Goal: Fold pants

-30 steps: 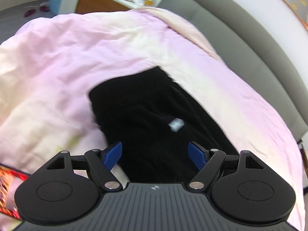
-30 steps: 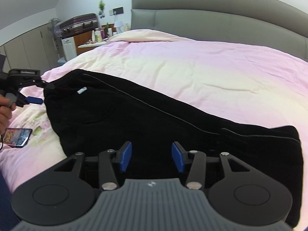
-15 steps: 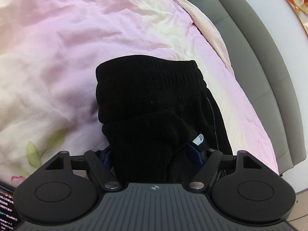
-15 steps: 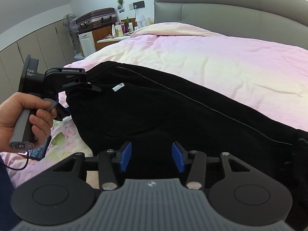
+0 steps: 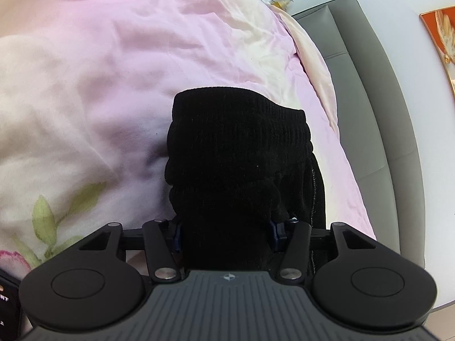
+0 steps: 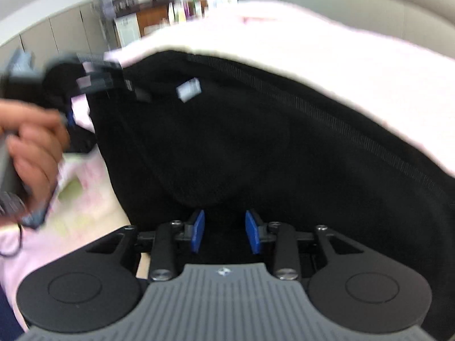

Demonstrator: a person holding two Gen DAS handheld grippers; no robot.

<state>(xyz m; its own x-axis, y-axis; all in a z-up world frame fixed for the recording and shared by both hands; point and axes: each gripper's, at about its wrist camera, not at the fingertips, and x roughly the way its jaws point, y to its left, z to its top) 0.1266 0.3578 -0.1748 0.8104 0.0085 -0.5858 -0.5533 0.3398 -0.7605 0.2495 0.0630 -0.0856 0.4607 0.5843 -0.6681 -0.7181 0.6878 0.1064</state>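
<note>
Black pants (image 6: 256,147) lie across a pink duvet (image 5: 99,71) on a bed. In the left wrist view the ribbed waistband end (image 5: 239,130) bunches up between the fingers of my left gripper (image 5: 226,234); the blue pads are nearly buried in the cloth, and the jaws stand wide around it. In the right wrist view my right gripper (image 6: 224,231) is open, its blue pads (image 6: 197,228) over the near edge of the pants. The left gripper (image 6: 93,76) shows there at the waistband corner, blurred. A white label (image 6: 188,89) sits on the pants.
A grey padded headboard (image 5: 378,108) runs along the bed's far side. A nightstand with bottles (image 6: 176,14) and cupboards (image 6: 57,34) stand beyond the bed. A phone (image 5: 8,304) lies on the duvet at lower left. A framed picture (image 5: 443,37) hangs on the wall.
The left gripper pushed onto the waistband, which now fills its jaws and bunches up. The right gripper moved closer to the pants, its jaws narrower; its view is blurred.
</note>
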